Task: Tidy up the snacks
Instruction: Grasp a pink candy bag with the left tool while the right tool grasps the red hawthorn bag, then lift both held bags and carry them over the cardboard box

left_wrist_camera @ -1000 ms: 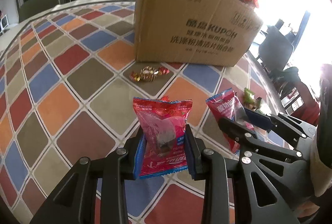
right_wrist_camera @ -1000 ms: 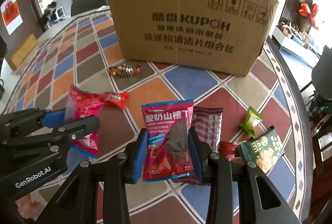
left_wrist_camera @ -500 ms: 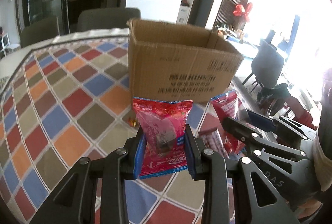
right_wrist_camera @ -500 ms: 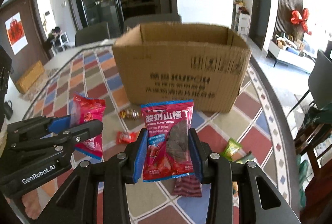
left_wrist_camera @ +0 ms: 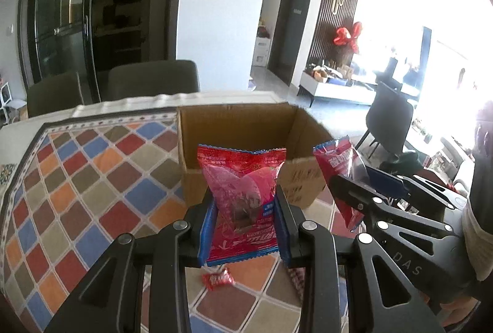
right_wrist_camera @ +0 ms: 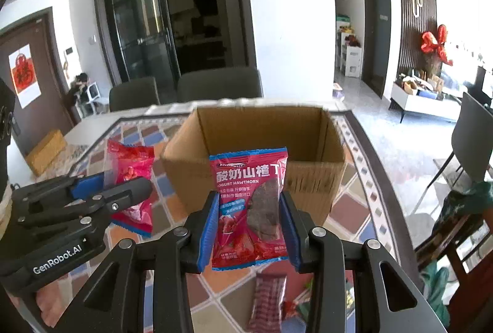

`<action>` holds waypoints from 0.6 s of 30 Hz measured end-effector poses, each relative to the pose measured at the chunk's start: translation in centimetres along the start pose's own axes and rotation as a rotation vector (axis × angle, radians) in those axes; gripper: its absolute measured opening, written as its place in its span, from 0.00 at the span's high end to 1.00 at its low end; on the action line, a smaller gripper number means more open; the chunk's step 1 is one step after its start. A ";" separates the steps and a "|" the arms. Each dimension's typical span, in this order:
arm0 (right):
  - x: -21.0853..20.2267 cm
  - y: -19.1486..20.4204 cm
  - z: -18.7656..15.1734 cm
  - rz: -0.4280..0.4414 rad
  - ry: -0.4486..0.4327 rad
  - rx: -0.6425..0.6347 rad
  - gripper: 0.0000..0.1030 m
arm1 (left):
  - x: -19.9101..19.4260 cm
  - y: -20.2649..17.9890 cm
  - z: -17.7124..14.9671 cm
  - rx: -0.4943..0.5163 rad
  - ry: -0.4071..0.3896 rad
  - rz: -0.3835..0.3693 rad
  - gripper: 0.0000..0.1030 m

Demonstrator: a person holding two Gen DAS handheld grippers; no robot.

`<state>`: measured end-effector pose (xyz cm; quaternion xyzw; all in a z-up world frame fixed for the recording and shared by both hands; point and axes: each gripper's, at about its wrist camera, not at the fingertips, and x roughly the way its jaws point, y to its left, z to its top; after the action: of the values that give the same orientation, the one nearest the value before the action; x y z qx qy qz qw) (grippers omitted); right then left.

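1. Gripping a red foil hawthorn snack packet (left_wrist_camera: 243,203), the left hand-held gripper (left_wrist_camera: 245,228) hangs before the open brown cardboard box (left_wrist_camera: 243,129).
2. The right hand-held gripper (right_wrist_camera: 249,225) clamps a matching red-and-blue packet (right_wrist_camera: 249,206) above the chequered bench (right_wrist_camera: 345,203).

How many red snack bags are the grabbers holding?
2. One red snack bag sits in the left gripper; the other red snack bag in the right gripper, both before the cardboard box.

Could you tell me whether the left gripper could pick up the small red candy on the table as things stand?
Probably not: the left gripper has its jaws shut on a red packet, so it has no room for the candy lying below it.
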<state>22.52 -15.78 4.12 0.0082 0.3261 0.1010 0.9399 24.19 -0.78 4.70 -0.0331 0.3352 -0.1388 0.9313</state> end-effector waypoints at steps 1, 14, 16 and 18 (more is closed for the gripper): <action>-0.1 -0.1 0.5 -0.001 -0.007 -0.001 0.62 | 0.0 0.0 0.5 0.000 -0.006 -0.001 0.67; 1.3 -0.5 5.3 -0.007 -0.028 -0.022 0.62 | 2.9 0.4 5.2 0.009 0.012 -0.016 0.67; 2.1 -0.7 6.1 -0.009 -0.020 -0.023 0.62 | 3.6 0.5 5.8 0.012 0.018 -0.013 0.67; 2.8 -0.7 6.6 -0.014 -0.012 -0.028 0.62 | 4.4 0.6 6.5 0.011 0.027 -0.016 0.67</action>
<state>28.83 -15.61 7.54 -0.0065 0.3189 0.0990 0.9426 31.68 -1.65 6.90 -0.0287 0.3468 -0.1487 0.9256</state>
